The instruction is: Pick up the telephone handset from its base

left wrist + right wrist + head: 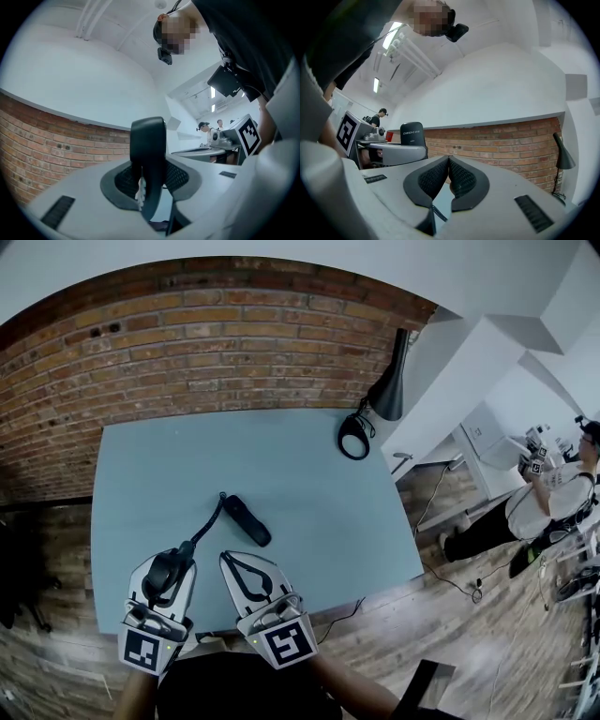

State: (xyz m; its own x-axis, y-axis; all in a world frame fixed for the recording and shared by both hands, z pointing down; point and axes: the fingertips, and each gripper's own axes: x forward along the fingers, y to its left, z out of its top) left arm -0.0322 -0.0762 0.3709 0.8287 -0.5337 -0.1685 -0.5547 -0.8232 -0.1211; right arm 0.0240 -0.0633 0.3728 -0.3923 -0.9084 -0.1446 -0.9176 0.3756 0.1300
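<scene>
In the head view the brick wall (187,343) fills the upper left of the frame, behind a pale blue counter (309,493) that spans the middle. At the lower left the left gripper (169,563) holds the black handset (164,579). The left gripper view shows the handset (147,140) standing upright between the two dark fingers (123,180), which are partly open and press on its sides, so it is lifted clear of its base. A black cord (208,526) runs from the handset up and right to the slim black base (247,519), which lies slantwise on the counter near the centre of the frame. Just right of the left gripper, at lower centre, is the right gripper (234,561). In its own view its fingers (433,180) are closed pad to pad with nothing between them, and the handset (411,133) shows at the left of that frame, above the grey body of the left gripper (393,152). Further right in the head view, a black desk lamp (389,381) stands at the counter's far right corner, and a thin cable (342,613) trails off the near edge. At the far right edge of the frame a person (553,502) stands on the wooden floor (450,634).
</scene>
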